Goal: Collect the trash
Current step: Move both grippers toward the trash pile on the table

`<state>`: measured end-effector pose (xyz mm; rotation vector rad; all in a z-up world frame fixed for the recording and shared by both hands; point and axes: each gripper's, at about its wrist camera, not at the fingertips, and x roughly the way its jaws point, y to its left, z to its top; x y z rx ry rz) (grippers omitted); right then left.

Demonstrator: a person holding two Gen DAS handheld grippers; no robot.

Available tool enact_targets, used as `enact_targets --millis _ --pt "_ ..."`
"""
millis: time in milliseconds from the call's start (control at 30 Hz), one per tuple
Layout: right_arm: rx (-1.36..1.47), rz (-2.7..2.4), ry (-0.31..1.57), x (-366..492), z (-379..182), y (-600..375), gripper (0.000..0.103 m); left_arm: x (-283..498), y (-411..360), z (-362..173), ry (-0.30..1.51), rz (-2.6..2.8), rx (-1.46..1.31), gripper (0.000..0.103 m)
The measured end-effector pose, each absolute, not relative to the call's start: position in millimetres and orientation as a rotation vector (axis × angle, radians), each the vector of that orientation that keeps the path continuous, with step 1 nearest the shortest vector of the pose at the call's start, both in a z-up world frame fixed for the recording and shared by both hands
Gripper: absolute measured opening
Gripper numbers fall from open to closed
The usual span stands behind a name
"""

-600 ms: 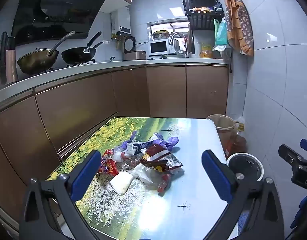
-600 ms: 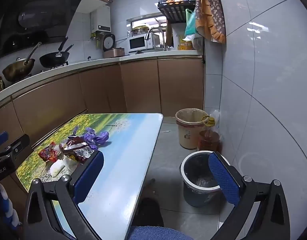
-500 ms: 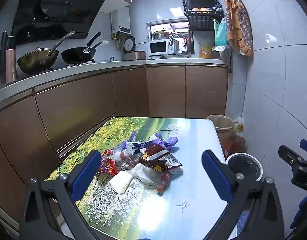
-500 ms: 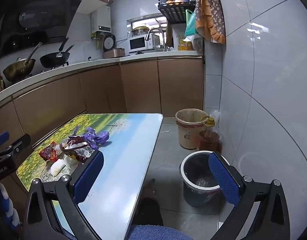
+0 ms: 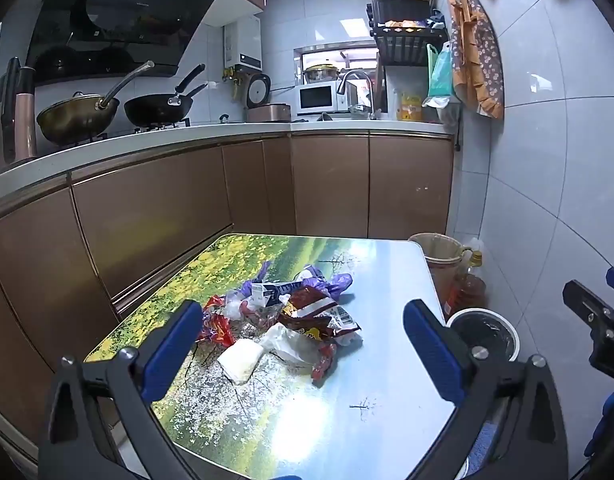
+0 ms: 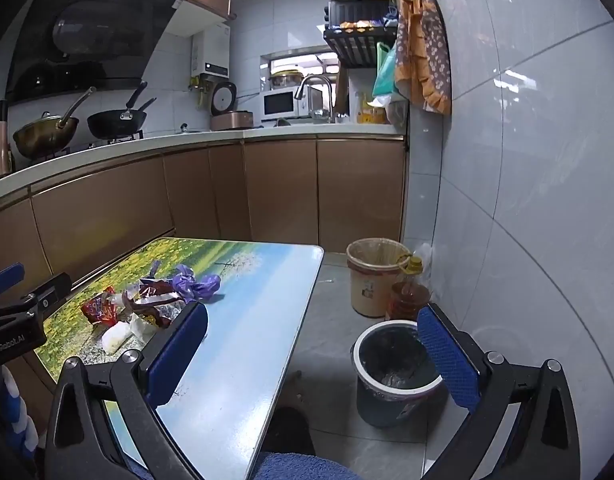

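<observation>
Left gripper (image 5: 303, 344): jaws as wide as they go, nothing between the pads; it hangs above the near end of the table, tipped a little downward toward the litter.
Right gripper (image 6: 311, 354): also spread wide and empty; it sits off the table's right edge, over the floor, the left pad over the table edge and the right pad over the grey bin's rim.
Trash pile (image 5: 283, 316): loose heap on the table, at 12 o'clock from the left gripper and at 10 o'clock in the right view. Nothing touches it.
Pile contents: red snack bag (image 5: 319, 312) on top, white packet (image 5: 241, 360) nearest the gripper, crumpled purple plastic (image 5: 331, 282) at the far side, small red wrapper (image 5: 217, 326) at 9 o'clock of the heap.
Table (image 5: 347, 420): landscape-print top, bare on its near and right parts.
Grey bin (image 6: 395, 372): on the floor right of the table, open-topped, at 3 o'clock from the pile.
Second bin (image 6: 373, 276): lined, beige, farther back beside an oil bottle (image 6: 409, 296).
Step in hand: approach, I judge; no piece has been picked yet.
Next move calls for: left gripper reaching forward and down, straddling the white packet or the snack bag, closing firmly on thin crinkly film, then carrying to the grey bin at right.
Watch: wrappers overlap, so one pinch may drag neighbours.
</observation>
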<state>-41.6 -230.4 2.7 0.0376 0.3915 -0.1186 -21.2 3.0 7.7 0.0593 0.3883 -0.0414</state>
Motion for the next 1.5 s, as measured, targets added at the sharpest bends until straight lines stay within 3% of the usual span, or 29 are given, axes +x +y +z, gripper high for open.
enact_targets --millis 1500 --pt "0.059 -0.060 0.335 -32.6 17.5 -237.3 0.103 -14.5 5.5 17.5 0.323 0.001 0.063 0.101"
